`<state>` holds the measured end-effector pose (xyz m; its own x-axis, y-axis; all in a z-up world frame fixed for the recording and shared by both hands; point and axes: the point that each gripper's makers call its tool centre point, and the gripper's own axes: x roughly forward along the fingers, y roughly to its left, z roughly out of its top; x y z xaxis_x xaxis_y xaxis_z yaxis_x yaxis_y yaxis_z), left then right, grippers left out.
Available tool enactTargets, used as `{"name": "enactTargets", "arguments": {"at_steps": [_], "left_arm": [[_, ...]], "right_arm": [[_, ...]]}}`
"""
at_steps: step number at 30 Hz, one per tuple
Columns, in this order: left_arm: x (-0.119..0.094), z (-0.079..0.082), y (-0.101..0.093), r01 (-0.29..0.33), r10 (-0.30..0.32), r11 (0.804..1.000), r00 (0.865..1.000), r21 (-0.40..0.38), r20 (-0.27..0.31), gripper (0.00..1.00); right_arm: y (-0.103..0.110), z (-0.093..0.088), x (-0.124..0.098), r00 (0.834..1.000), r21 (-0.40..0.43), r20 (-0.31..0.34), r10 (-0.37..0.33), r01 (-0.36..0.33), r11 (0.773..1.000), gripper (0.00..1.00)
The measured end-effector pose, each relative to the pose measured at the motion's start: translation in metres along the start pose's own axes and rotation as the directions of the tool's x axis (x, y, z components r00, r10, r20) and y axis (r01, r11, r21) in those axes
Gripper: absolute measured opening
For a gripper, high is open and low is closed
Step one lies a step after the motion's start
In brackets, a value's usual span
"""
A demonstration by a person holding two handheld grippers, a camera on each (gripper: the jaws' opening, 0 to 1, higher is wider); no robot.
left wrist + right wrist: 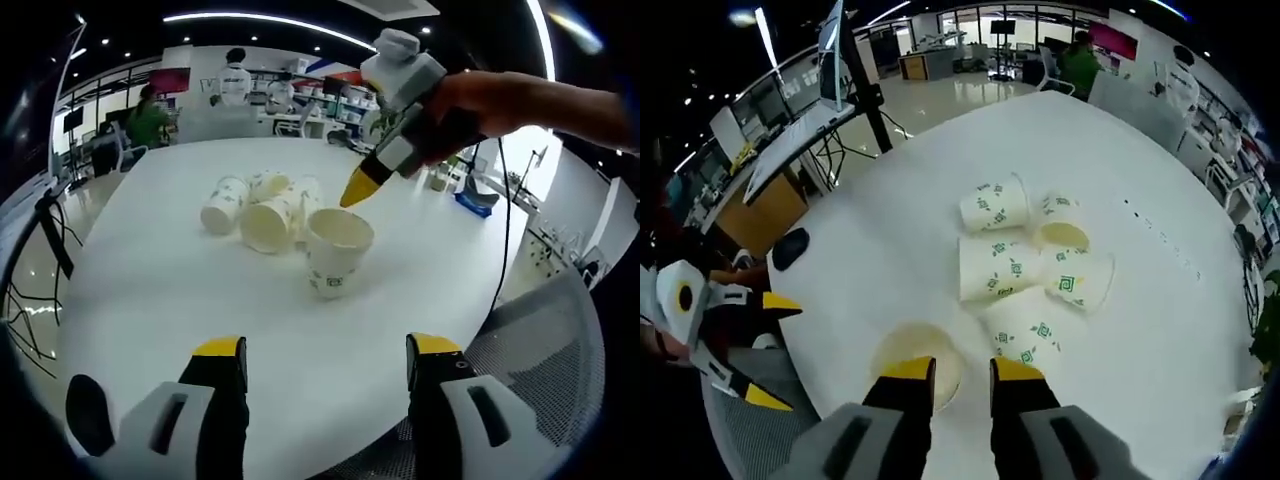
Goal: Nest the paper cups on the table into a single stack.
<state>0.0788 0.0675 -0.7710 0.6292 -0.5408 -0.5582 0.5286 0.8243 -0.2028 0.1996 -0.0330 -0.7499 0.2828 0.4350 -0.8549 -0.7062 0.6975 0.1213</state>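
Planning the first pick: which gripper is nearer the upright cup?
Right. The right gripper hovers right over the upright cup; the left gripper waits back near the table edge.

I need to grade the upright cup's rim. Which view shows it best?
Left gripper view: the upright white paper cup shows its whole rim and side unobstructed. In the right gripper view, that gripper's own jaws cover part of it.

Bright ceiling strips, soft blur (fisheye-warped edges)

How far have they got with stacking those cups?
Nothing is stacked yet: the tipped-over cups lie loose on the table. The right hand-held gripper hangs over the upright cup, holding nothing. The left hand-held gripper is open. All nesting remains.
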Motion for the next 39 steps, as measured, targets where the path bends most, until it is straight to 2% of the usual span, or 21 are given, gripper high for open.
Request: {"name": "enactTargets", "arguments": {"at_steps": [3, 6, 16, 24, 32, 39], "left_arm": [[0.0, -0.001, 0.0, 0.003, -0.003, 1.0, 1.0, -0.002, -0.004, 0.64], [0.002, -0.003, 0.002, 0.006, -0.006, 1.0, 1.0, -0.002, -0.007, 0.64], [0.003, -0.003, 0.002, 0.012, -0.012, 1.0, 1.0, -0.005, -0.013, 0.64], [0.003, -0.003, 0.0, 0.016, -0.016, 0.999, 1.0, -0.036, -0.008, 0.64], [0.006, -0.007, -0.019, 0.085, -0.084, 0.996, 0.996, 0.023, -0.043, 0.64], [0.009, 0.003, -0.004, 0.079, -0.077, 0.996, 0.996, 0.045, -0.041, 0.63]], "right_arm": [[0.003, -0.003, -0.01, 0.999, 0.034, 0.037, 0.014, -0.015, 0.999, 0.24], [0.0, -0.005, -0.011, 0.997, 0.089, 0.068, 0.022, -0.028, 0.996, 0.3], [-0.014, -0.027, -0.023, 0.988, 0.076, 0.152, -0.04, 0.029, 0.997, 0.45], [-0.018, -0.04, -0.037, 0.967, 0.088, 0.241, -0.087, 0.067, 0.994, 0.55], [-0.006, -0.057, -0.048, 0.948, 0.105, 0.298, -0.114, 0.086, 0.991, 0.6], [0.001, -0.072, -0.054, 0.938, 0.136, 0.317, -0.142, 0.103, 0.985, 0.63]]}}
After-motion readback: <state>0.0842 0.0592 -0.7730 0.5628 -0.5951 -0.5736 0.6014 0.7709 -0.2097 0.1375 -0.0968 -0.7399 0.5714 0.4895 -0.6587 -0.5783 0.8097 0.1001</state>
